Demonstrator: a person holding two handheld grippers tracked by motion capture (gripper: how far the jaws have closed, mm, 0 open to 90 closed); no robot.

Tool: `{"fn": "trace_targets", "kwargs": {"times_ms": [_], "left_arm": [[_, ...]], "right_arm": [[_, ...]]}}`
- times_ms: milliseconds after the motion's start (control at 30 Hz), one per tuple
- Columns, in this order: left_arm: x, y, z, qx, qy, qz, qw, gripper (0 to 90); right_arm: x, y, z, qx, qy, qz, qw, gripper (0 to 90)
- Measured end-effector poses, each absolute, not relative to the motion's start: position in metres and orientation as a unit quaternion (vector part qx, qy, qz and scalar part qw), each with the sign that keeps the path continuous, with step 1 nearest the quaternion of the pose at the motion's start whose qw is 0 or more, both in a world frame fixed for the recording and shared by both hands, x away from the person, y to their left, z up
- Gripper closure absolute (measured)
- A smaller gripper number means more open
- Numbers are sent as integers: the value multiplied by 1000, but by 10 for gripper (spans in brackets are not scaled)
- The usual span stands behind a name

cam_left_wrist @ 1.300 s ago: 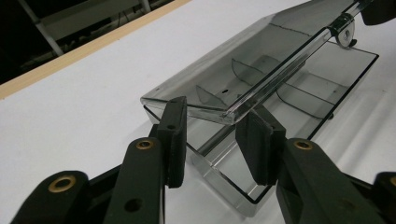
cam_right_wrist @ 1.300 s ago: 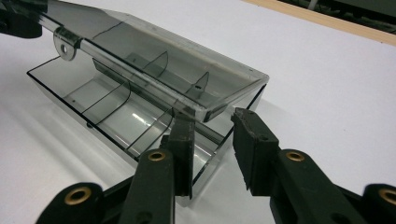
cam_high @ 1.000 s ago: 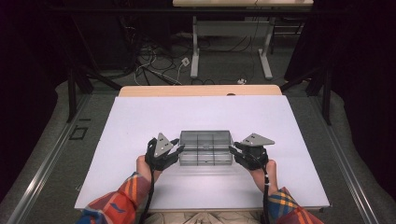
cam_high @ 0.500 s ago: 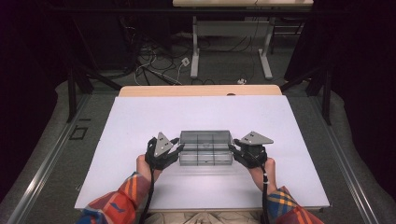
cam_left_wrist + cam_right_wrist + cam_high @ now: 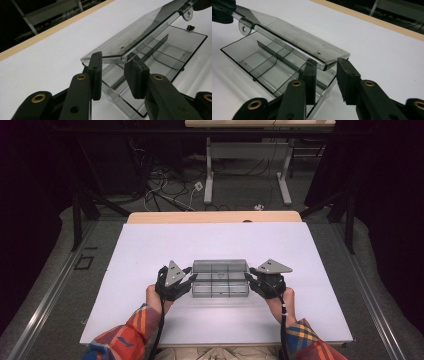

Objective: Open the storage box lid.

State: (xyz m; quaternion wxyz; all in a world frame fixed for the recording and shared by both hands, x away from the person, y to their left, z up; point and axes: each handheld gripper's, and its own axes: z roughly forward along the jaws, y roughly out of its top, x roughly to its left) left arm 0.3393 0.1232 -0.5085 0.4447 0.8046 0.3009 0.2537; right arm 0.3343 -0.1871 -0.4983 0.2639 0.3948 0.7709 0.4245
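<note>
Grippers (image 5: 187,281) (image 5: 251,281) flank clear box (image 5: 220,278); table (image 5: 150,250) around bare.

Red-orange-blue plaid sleeves (image 5: 131,336); black jaws, brass rivets, grey triangular plates (image 5: 175,271).

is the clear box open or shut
Open, partly. In both gripper views the lid is tilted up off the box, with the empty divided compartments visible under it.

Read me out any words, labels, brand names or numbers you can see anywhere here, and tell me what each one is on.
None: no readable text anywhere.
The clear plastic box and its raised lid carry no print.
The grey plate on the left gripper is blank.
The white table is unmarked.
</note>
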Motion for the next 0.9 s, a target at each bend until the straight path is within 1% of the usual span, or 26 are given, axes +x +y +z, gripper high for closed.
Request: {"fn": "trace_targets", "kwargs": {"times_ms": [467,900], "left_arm": [[352,122,-505,805,309,250,440,671],[361,122,-504,800,315,245,448,725]], "right_arm": [[342,-186,-491,396,769,426,265,708],[349,-185,-485,403,771,421,256,710]]}}
